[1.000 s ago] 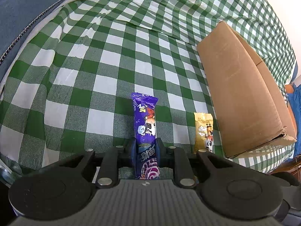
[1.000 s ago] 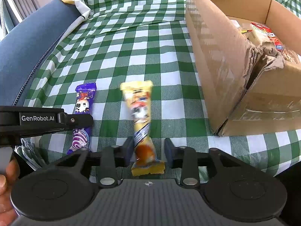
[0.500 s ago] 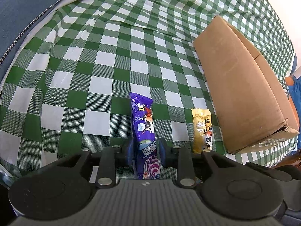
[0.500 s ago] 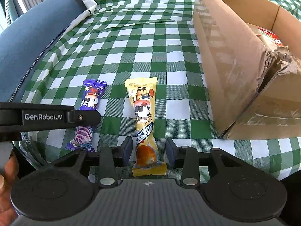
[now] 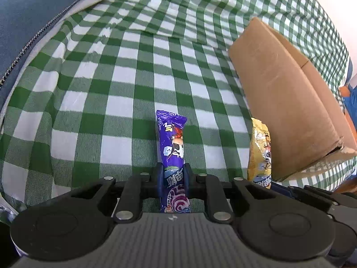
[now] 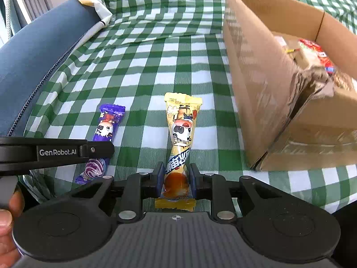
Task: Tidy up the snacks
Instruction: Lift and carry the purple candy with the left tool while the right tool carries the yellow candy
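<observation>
A purple snack bar point(image 5: 173, 143) lies lengthwise on the green checked cloth point(image 5: 93, 102). My left gripper point(image 5: 173, 174) has its jaws closing on the bar's near part, with the pads pressing its wrapper. A yellow snack bar point(image 6: 181, 129) lies beside it, nearer the open cardboard box point(image 6: 256, 78). My right gripper point(image 6: 176, 174) is closing too, and its pads squeeze the yellow bar's near end, which looks twisted. In the right wrist view the purple bar point(image 6: 108, 122) shows under one of the left gripper's fingers point(image 6: 98, 149). The yellow bar point(image 5: 260, 151) also shows in the left wrist view.
The box point(image 5: 285, 102) stands on the right, with several snack packs point(image 6: 312, 51) inside and a torn near corner. A blue zipped cushion point(image 6: 33, 67) borders the cloth on the left. A person's hand point(image 6: 6, 223) holds the left gripper.
Both pairs of jaws have narrowed onto their bars. The yellow bar, blurred a second ago, settled on the cloth and is now pinched. Neither hand has shifted.
</observation>
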`<state>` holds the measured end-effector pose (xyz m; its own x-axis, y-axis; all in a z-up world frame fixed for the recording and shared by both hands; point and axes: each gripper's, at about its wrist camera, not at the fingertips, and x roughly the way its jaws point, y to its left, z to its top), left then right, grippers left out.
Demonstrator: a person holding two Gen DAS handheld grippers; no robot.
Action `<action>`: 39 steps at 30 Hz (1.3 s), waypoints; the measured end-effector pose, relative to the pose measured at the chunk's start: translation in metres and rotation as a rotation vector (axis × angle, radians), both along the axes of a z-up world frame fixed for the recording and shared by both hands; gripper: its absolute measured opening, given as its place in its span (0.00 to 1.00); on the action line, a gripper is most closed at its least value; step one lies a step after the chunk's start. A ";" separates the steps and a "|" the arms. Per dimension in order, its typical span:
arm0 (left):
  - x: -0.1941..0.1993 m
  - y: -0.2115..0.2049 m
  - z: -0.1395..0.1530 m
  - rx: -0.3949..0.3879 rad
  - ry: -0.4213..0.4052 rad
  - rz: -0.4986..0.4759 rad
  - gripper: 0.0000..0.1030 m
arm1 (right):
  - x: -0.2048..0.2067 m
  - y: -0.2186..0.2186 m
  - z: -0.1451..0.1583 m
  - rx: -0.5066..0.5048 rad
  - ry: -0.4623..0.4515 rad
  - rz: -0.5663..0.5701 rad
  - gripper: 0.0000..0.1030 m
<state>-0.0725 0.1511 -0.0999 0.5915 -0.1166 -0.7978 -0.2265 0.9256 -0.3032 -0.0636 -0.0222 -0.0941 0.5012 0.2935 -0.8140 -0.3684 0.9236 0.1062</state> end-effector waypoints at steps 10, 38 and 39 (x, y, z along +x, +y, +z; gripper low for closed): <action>-0.013 0.003 0.030 0.002 -0.194 0.038 0.18 | -0.017 0.001 0.032 -0.021 -0.215 0.074 0.24; 0.025 -0.062 0.121 0.023 -0.419 -0.005 0.18 | -0.001 -0.055 0.097 0.134 -0.591 -0.070 0.24; 0.031 -0.068 0.125 0.022 -0.426 -0.015 0.18 | 0.002 -0.061 0.098 0.144 -0.598 -0.092 0.24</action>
